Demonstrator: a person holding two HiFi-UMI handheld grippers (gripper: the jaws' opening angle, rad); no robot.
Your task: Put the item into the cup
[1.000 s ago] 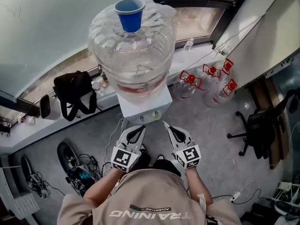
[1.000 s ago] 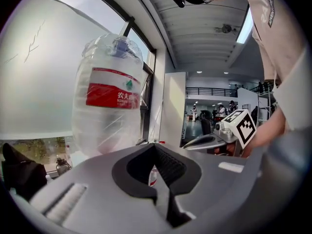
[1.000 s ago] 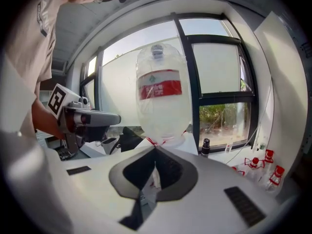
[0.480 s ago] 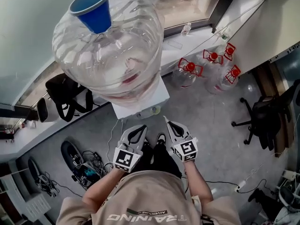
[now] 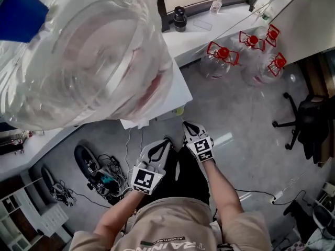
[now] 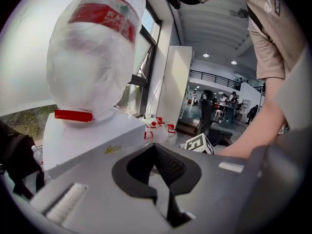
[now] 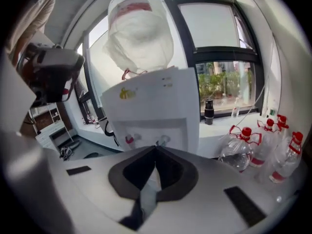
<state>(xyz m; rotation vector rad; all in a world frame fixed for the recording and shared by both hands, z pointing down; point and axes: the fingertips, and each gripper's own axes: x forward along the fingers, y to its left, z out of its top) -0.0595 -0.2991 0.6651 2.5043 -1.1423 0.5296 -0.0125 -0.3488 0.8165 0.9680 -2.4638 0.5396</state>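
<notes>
A blue cup (image 5: 20, 13) sits upside-end on the big clear water bottle (image 5: 78, 56), cut off at the head view's top left corner. The bottle stands inverted on a white dispenser (image 5: 170, 93). My left gripper (image 5: 165, 141) and right gripper (image 5: 187, 125) hang low in front of the dispenser, above the floor, far below the cup. Both are shut, their jaws meeting at the tips with nothing between them, as the left gripper (image 6: 155, 148) and right gripper (image 7: 156, 148) views show. I see no loose item in any view.
Several water jugs (image 5: 222, 60) with red caps stand on the floor right of the dispenser. An office chair (image 5: 309, 127) is at the far right. Cables and gear (image 5: 102, 178) lie on the floor at the left. A dark bottle (image 5: 179, 19) stands on the window sill.
The head view has swung closer to the bottle, so the cup has slid to the top left corner. Both grippers stay shut and low; the right one sits slightly further forward.
</notes>
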